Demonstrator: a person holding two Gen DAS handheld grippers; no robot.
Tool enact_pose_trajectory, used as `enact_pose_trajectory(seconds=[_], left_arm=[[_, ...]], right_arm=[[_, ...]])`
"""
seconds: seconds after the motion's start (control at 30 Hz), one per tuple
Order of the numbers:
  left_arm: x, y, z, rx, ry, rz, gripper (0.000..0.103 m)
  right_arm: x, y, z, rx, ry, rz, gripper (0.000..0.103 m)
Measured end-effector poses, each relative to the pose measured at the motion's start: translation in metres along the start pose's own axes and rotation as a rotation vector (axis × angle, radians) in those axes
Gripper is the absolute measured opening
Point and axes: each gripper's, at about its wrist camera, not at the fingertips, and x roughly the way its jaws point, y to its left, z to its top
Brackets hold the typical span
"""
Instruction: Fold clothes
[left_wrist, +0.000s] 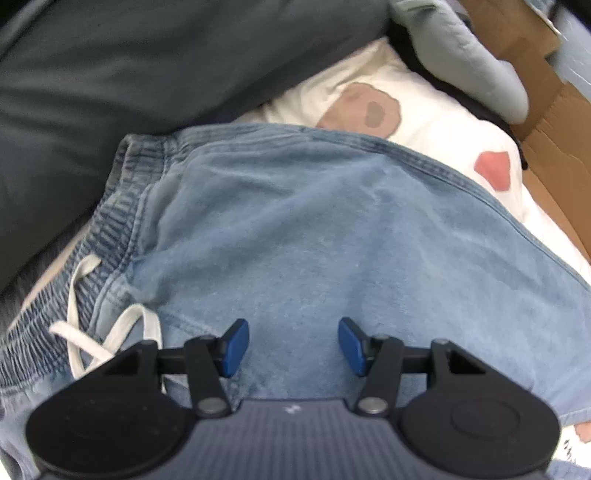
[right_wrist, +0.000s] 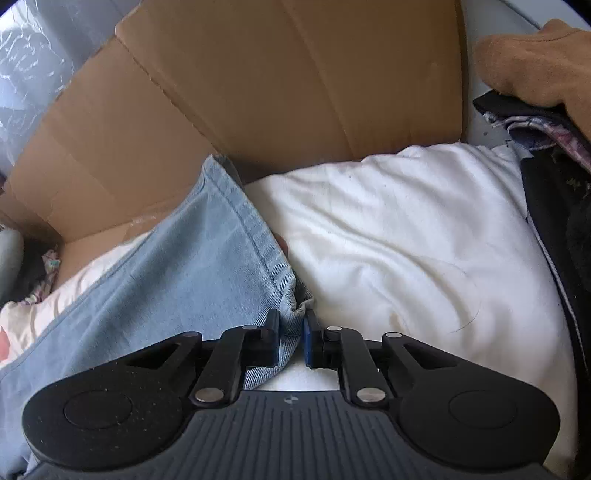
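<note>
A: Now, left wrist view?
B: Left gripper (left_wrist: 293, 345) spread wide, holding nothing, above the denim shorts (left_wrist: 295, 229), which lie across a white pillow (left_wrist: 424, 110); drawstring (left_wrist: 110, 339) at the waistband.
A: Right wrist view?
B: Right gripper (right_wrist: 291, 332) pinches the shorts' hem corner (right_wrist: 295, 314) tight, cardboard box (right_wrist: 277, 81) behind.
</note>
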Motion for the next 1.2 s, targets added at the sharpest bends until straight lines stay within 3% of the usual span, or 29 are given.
enact_pose_trajectory(seconds=[0.17, 0.47, 0.8, 0.97, 1.2], left_arm=[[0.000, -0.005, 0.002, 0.018, -0.015, -0.006, 0.057], [0.000, -0.007, 0.002, 0.055, -0.036, -0.002, 0.057], [0.002, -0.012, 0.024, 0.084, -0.099, 0.008, 0.057], [0.013, -0.016, 0.040, 0.097, -0.147, 0.008, 0.057], [0.030, -0.023, 0.065, 0.111, -0.193, 0.022, 0.055]], right_arm=[[-0.019, 0.007, 0.002, -0.049, -0.045, -0.086, 0.007], [-0.025, 0.006, 0.004, -0.062, -0.045, -0.142, 0.007], [-0.016, 0.005, -0.002, -0.071, -0.004, -0.196, 0.007], [-0.013, 0.008, 0.001, -0.113, 0.024, -0.261, 0.025], [-0.025, 0.034, 0.008, -0.266, -0.095, -0.274, 0.028]])
